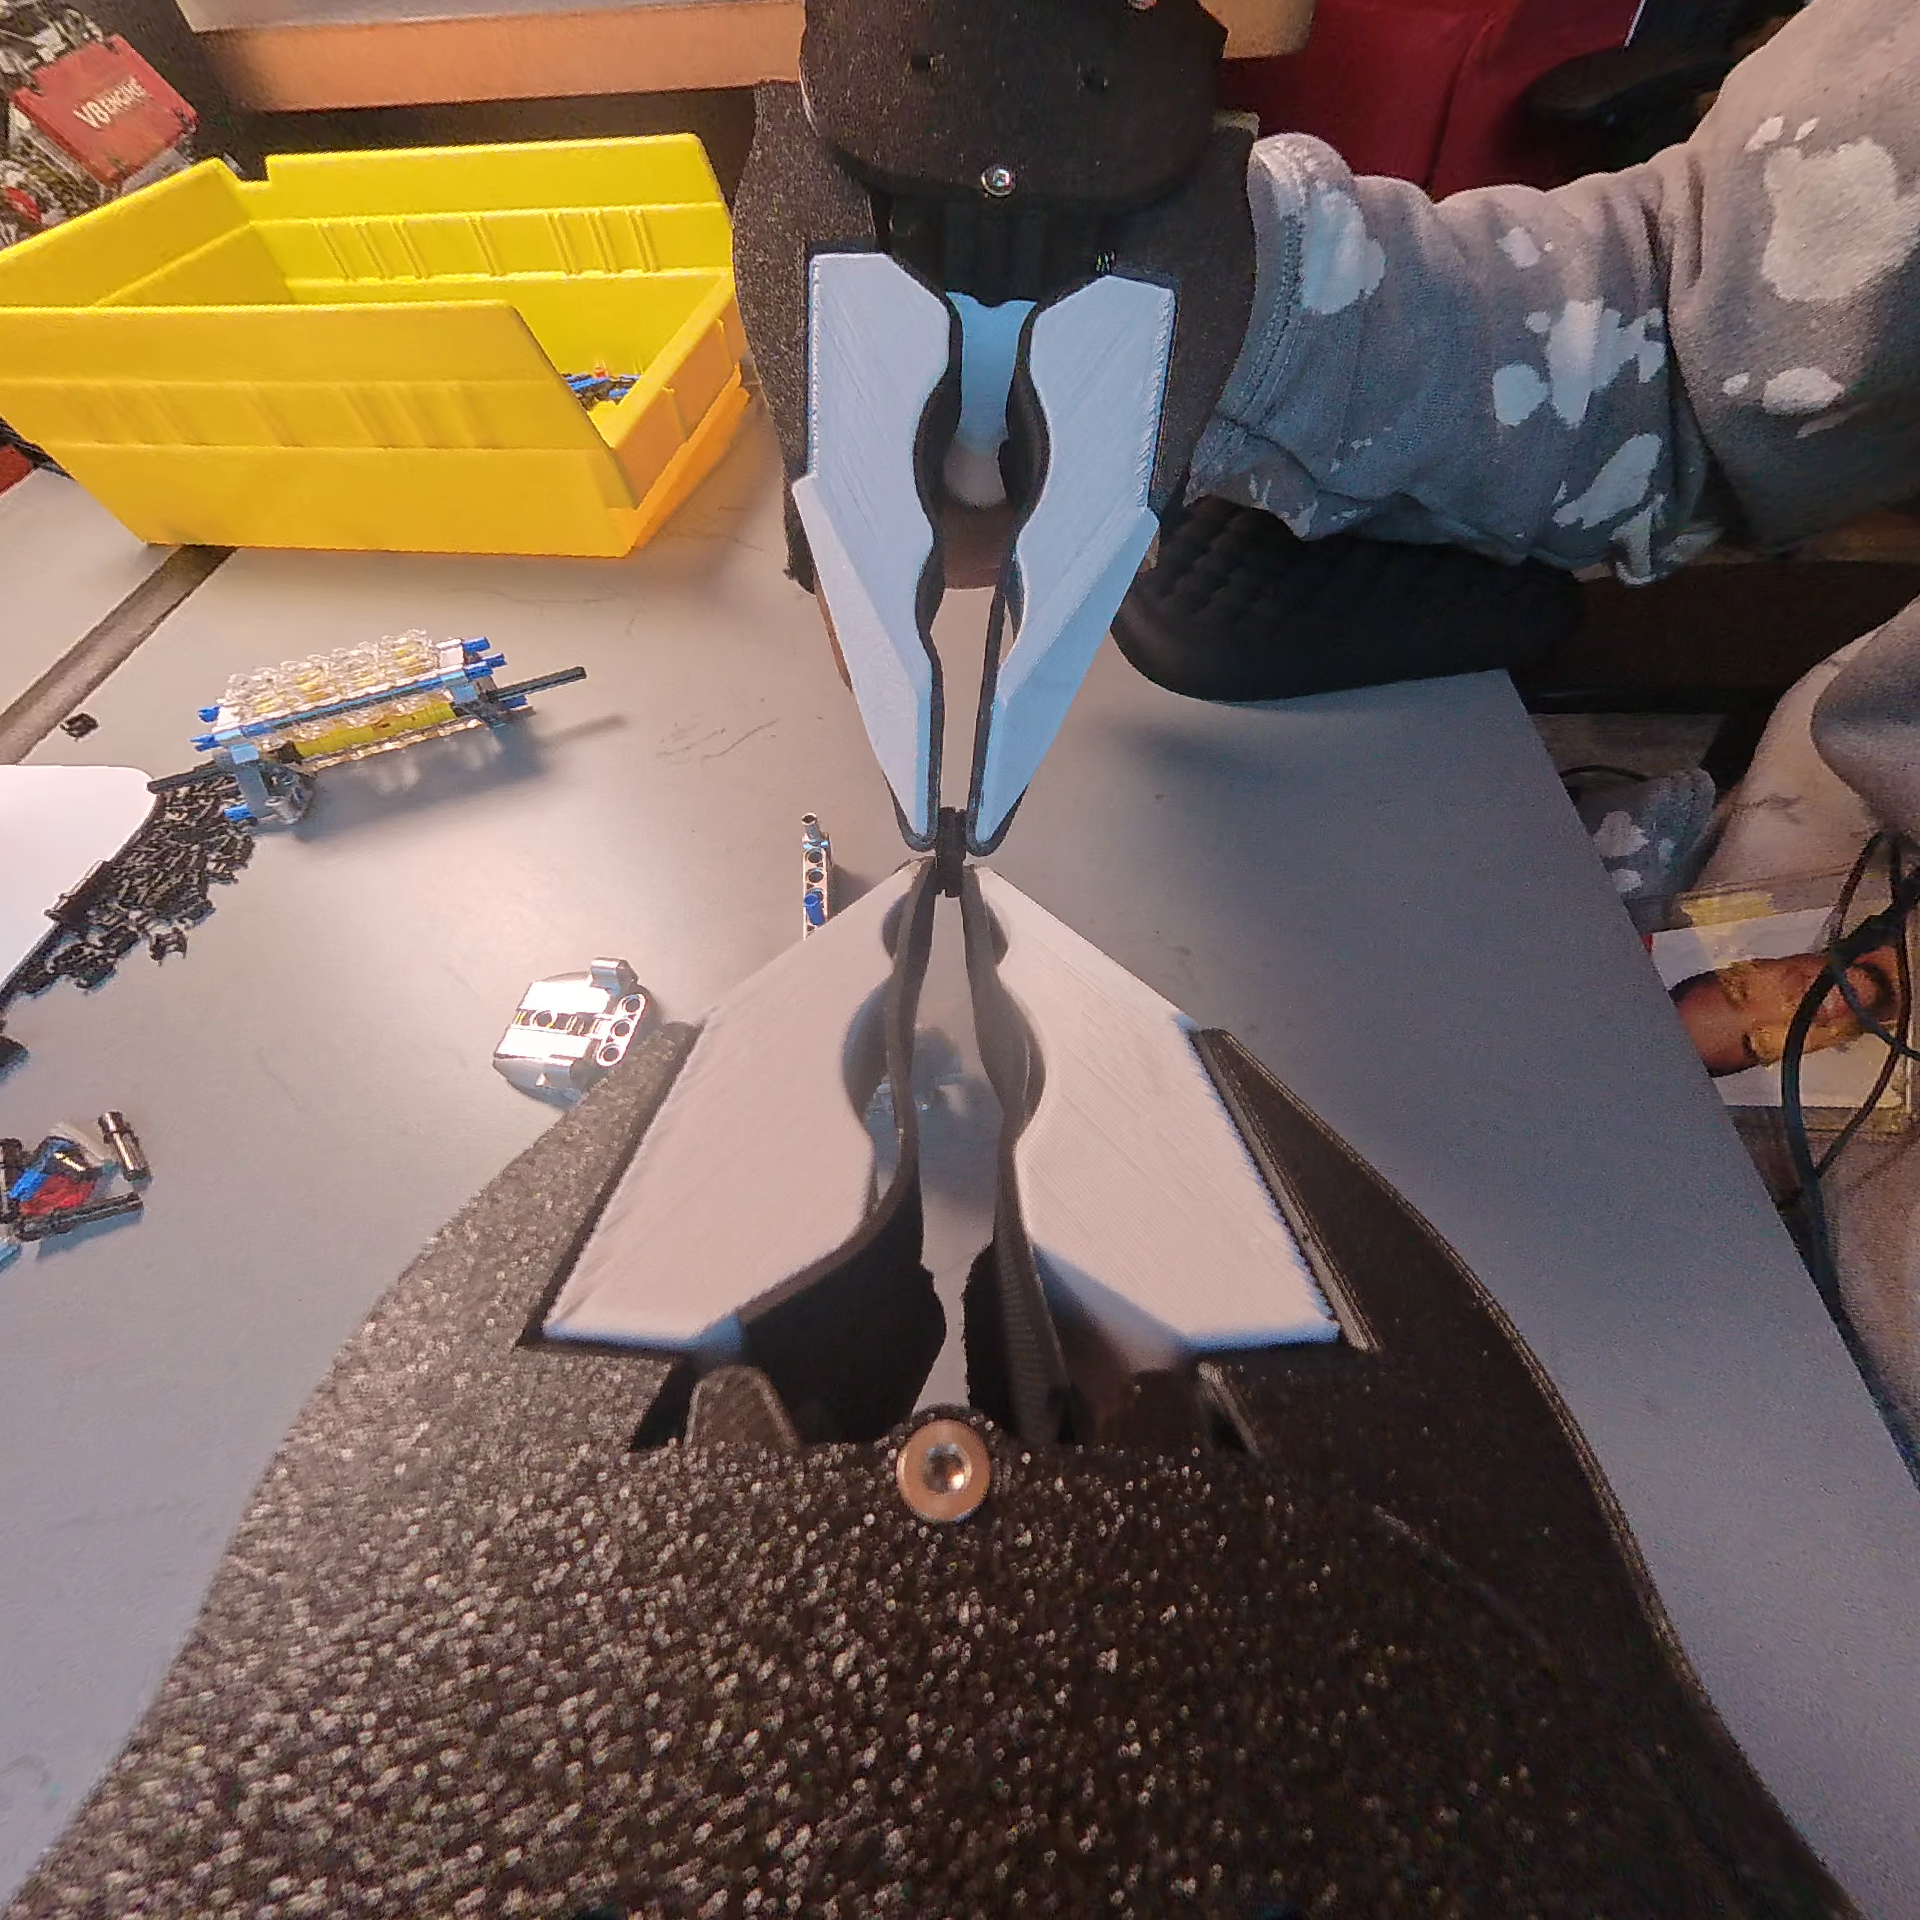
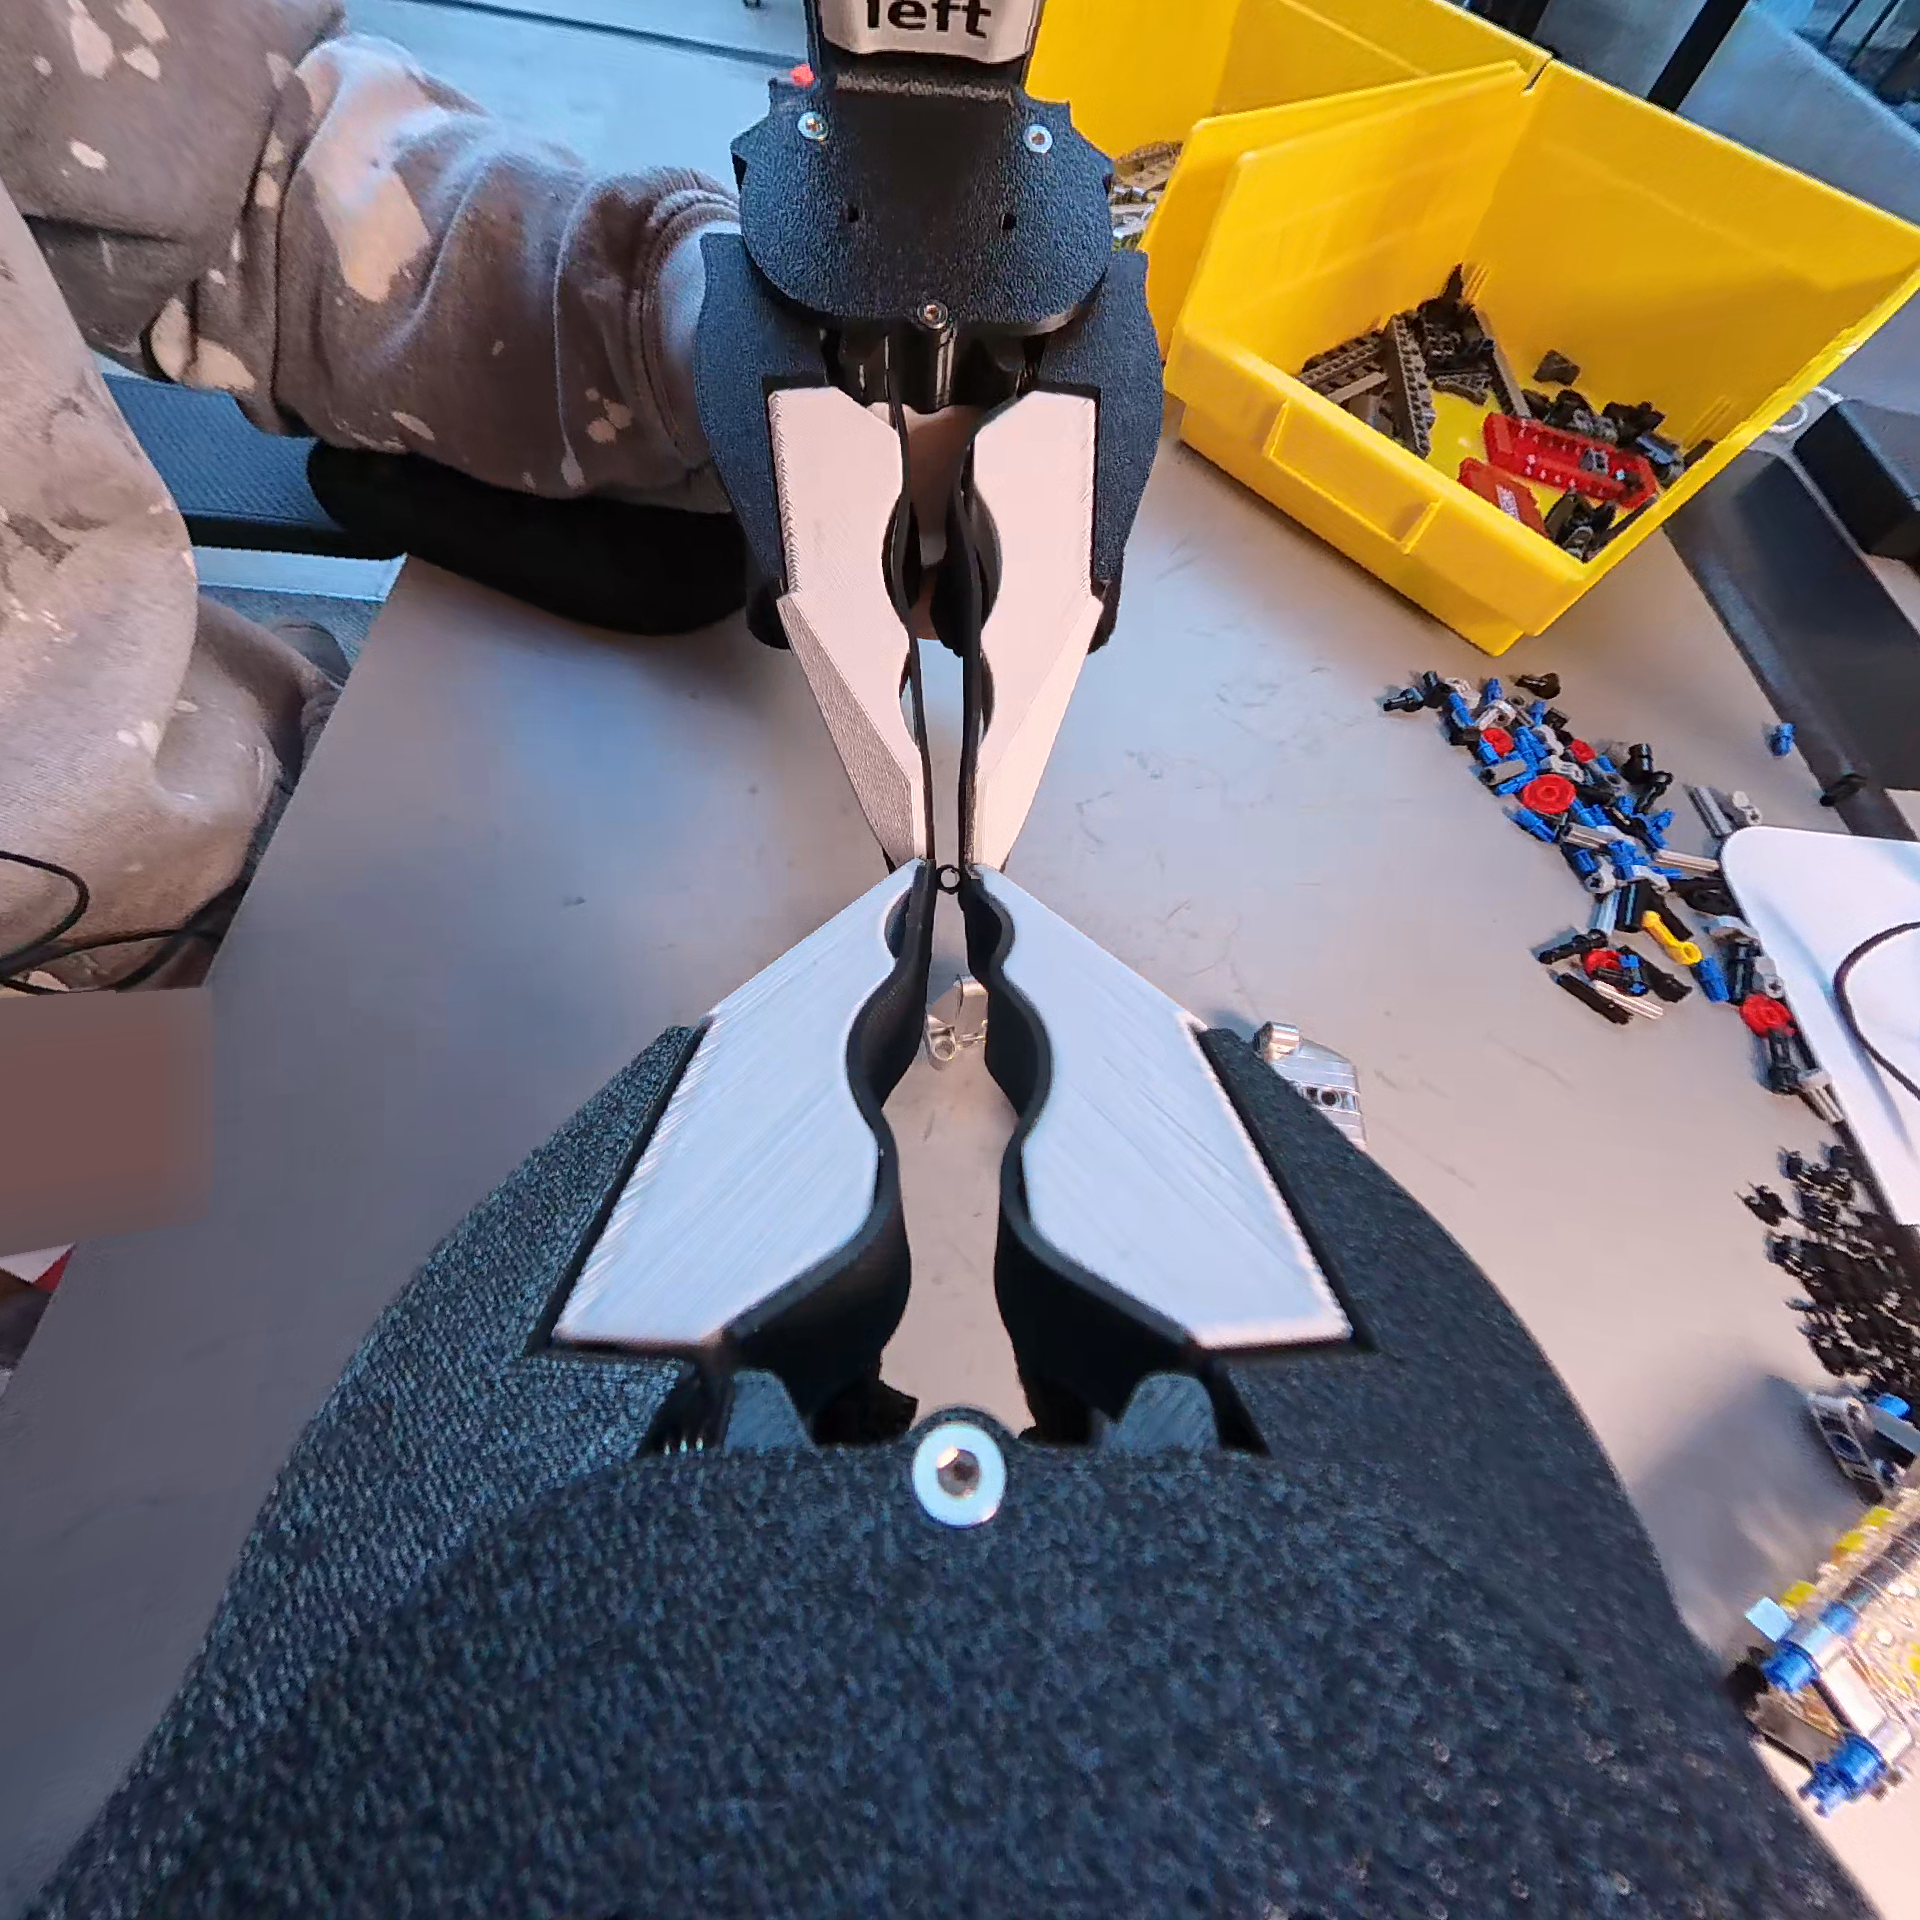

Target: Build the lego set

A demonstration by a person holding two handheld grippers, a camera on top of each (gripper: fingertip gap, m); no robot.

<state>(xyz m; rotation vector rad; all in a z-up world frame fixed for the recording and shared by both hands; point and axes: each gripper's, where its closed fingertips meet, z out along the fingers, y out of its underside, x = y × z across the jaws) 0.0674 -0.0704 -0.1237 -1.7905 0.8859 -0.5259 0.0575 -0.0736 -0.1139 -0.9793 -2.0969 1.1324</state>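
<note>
My left gripper (image 1: 943, 883) and right gripper (image 2: 945, 883) meet tip to tip above the grey surface (image 1: 1299, 935), each pointing at the other. Between the four tips sits a small black pin (image 1: 948, 854), and both pairs of fingers are drawn narrow onto it, one from each end. In the right wrist view the pin (image 2: 948, 876) shows end-on as a tiny ring at the centre. My fingers (image 1: 769, 1122) are white with black wavy inner pads; the gap behind the tips stays slim.

From the left wrist view, a yellow bin (image 1: 343, 353) stands at 10 o'clock, well apart. A long brick assembly (image 1: 353, 717) of clear, blue and yellow pieces lies at 9 o'clock. A heap of black pins (image 1: 145, 894) spreads below it beside a white sheet (image 1: 52, 862). A silver block (image 1: 571, 1029) lies near my left fingers at 8 o'clock, and a thin grey beam (image 1: 816, 873) lies just beside the tips. A few loose parts (image 1: 62, 1184) lie at the left edge.

From the right wrist view, a second yellow bin (image 2: 1538, 312) at 1 o'clock holds black and red beams (image 2: 1548, 457). A scatter of blue, red and grey connectors (image 2: 1621, 831) lies at 3 o'clock. A speckled grey sleeve (image 2: 364, 260) reaches in behind the left gripper.
</note>
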